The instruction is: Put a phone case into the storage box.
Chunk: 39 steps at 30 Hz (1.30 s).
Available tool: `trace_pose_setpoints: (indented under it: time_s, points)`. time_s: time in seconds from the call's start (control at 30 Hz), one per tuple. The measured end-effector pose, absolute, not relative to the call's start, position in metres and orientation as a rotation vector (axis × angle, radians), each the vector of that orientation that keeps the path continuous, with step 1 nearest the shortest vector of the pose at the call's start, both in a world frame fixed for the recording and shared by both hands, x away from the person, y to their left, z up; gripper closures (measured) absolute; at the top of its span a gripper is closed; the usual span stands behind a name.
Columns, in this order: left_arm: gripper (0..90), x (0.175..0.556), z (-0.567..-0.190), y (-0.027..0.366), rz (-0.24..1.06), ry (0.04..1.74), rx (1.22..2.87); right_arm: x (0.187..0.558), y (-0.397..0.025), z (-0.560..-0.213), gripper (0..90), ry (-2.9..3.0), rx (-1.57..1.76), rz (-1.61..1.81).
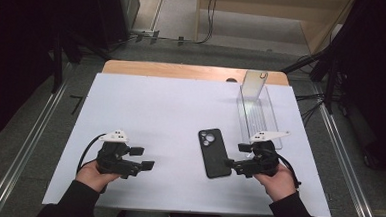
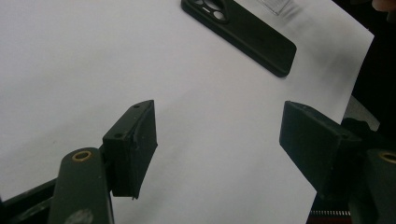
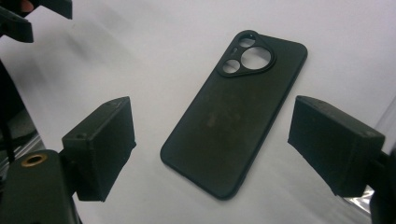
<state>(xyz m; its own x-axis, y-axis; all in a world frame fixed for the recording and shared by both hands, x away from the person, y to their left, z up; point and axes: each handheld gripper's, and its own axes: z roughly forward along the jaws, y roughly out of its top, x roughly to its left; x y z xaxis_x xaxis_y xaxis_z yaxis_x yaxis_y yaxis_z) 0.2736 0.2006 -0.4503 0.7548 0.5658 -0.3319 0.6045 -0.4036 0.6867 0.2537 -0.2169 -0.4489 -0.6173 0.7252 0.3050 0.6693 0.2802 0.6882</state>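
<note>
**Flat black phone case waits between the right jaws**

Clearly the black phone case point(image 3: 236, 114) is the thing in hand: it lies back-up on the white sheet point(image 1: 151, 111), camera cut-out toward the far edge, just left of the right gripper point(image 1: 234, 164) and near the clear plastic tray point(image 1: 259, 114). I judge it light, thin and a little flexible, with a matte skin that should not slip much. Lying flush on the sheet, though, it offers no lip, so the long edges look like the place to pinch it, across its width. The right gripper's jaws stand wide apart, holding nothing, the case's lower end between them. The left gripper point(image 1: 149, 158) sits well apart over bare sheet, jaws likewise spread and empty.
</note>
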Motion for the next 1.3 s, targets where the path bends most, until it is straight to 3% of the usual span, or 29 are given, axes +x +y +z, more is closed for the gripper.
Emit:
trace_pose_setpoints:
  time_s: [0.77,0.9,0.97,1.3]
  points:
    - [28.1,0.273,-0.45,0.202,-0.053,0.894,2.093,0.278,-0.18,-0.45,12.6,2.291,1.525,1.135]
    - [28.1,0.273,-0.449,0.203,-0.055,0.892,2.093,0.284,-0.176,-0.452,7.9,2.298,1.549,1.106]
    - [28.1,0.273,-0.45,0.203,-0.057,0.893,2.088,0.288,-0.174,-0.454,0.0,2.306,1.55,1.063]
    - [28.1,0.274,-0.449,0.203,-0.056,0.892,2.091,0.301,-0.165,-0.461,0.0,2.203,1.636,1.083]
